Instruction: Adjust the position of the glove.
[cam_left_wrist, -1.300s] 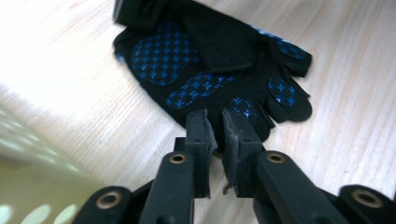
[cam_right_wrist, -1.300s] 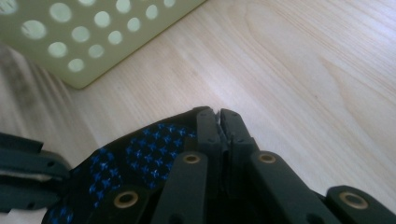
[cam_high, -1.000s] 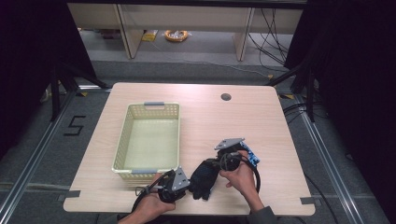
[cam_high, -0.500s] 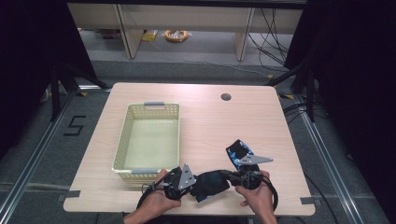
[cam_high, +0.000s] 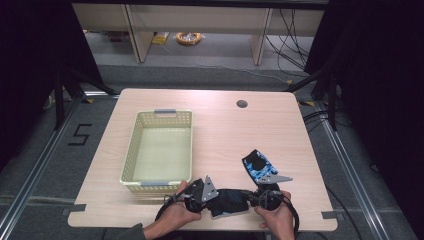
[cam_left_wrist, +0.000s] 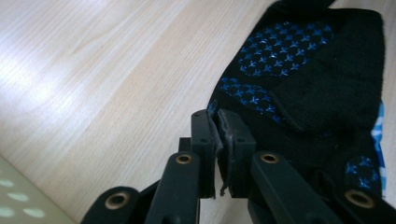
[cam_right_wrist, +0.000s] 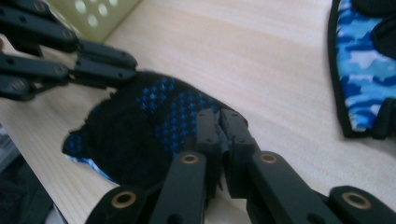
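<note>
A black glove with blue grip dots lies flat near the table's front edge, stretched between my two grippers. My left gripper pinches its left edge, my right gripper its right edge. In the left gripper view the jaws stand almost together at the glove's hem. The right gripper's tips sit on the opposite border of the glove, facing the left gripper. Both pairs of jaws have just eased open a trifle, with fabric still between them. A second glove, blue camouflage, lies to the right.
A pale yellow plastic basket stands empty on the left half of the wooden table, its near corner close to my left hand. A round cable hole sits at the back. The camouflage glove lies just beyond my right gripper.
Both hands have come back toward the front edge, the right one farther. The black glove, bunched up between them before, now lies spread flat on the table. The camouflage glove has come into plain sight.
</note>
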